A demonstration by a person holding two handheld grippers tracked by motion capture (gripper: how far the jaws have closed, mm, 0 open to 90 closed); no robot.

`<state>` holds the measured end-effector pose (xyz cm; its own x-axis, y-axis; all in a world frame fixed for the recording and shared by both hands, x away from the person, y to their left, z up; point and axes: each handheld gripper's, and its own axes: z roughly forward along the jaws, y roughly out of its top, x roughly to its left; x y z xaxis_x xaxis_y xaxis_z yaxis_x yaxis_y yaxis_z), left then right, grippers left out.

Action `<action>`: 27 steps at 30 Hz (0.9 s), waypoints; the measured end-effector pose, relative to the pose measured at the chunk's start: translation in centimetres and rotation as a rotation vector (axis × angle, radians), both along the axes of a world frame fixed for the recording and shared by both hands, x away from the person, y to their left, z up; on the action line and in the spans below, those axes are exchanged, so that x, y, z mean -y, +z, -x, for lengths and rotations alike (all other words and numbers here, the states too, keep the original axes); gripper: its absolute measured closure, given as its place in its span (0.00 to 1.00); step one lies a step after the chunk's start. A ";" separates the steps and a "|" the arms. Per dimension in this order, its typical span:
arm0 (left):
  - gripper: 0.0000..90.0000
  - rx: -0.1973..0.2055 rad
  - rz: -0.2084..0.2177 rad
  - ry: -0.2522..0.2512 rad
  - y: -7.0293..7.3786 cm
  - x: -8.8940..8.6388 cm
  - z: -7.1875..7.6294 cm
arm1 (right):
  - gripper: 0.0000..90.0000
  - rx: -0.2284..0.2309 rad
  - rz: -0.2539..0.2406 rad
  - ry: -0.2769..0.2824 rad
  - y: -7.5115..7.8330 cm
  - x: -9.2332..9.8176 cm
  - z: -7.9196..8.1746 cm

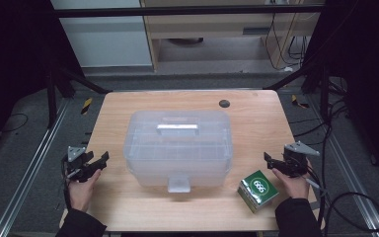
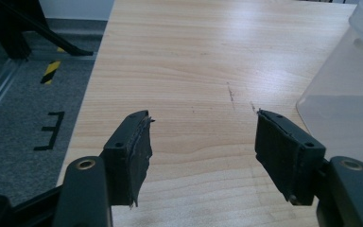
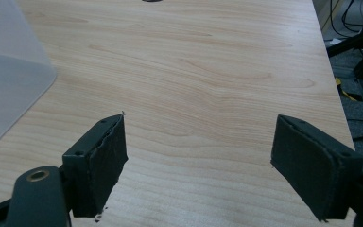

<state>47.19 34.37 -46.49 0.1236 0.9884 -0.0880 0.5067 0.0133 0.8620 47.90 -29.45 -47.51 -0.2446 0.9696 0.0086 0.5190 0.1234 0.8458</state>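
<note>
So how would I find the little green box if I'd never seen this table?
Start at the big see-through plastic bin in the middle of the wooden table. Look toward its near right corner, beside the right gripper. The little green box sits there, the one brightly coloured thing, with white markings on top.

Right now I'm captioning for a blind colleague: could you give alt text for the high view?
A translucent lidded plastic storage box sits mid wooden table. A person's hands hold the open left gripper and right gripper either side; a green carton lies front right.
</note>
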 end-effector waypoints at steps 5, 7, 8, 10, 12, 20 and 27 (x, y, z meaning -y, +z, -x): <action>0.38 0.053 0.028 -0.042 1.4 0.1 0.6 | 0.21 0.018 0.023 0.026 0.5 -0.7 0.4; 0.37 0.066 0.032 -0.052 1.7 0.1 0.7 | 0.21 0.022 0.023 0.031 0.6 -0.8 0.4; 0.37 0.071 0.033 -0.060 1.9 0.1 0.8 | 0.22 0.033 0.025 0.041 0.7 -0.9 0.5; 0.36 0.082 0.024 -0.080 2.6 0.2 1.0 | 0.23 0.052 0.039 0.056 1.1 -1.3 0.6; 0.36 0.087 0.016 -0.098 3.2 0.3 1.2 | 0.23 0.061 0.043 0.066 1.4 -1.4 0.7; 0.37 0.109 0.012 -0.186 4.7 1.2 1.3 | 0.24 0.083 0.040 0.086 2.7 -1.8 1.2; 0.35 0.137 -0.012 -0.208 6.6 1.3 1.7 | 0.24 0.081 0.043 0.124 3.1 -2.1 1.3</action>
<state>45.45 33.11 -39.94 0.3342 0.9414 -0.0446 0.3760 -0.0898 0.9222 46.60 -27.39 -44.40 -0.3612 0.9308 -0.0563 0.4281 0.2192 0.8767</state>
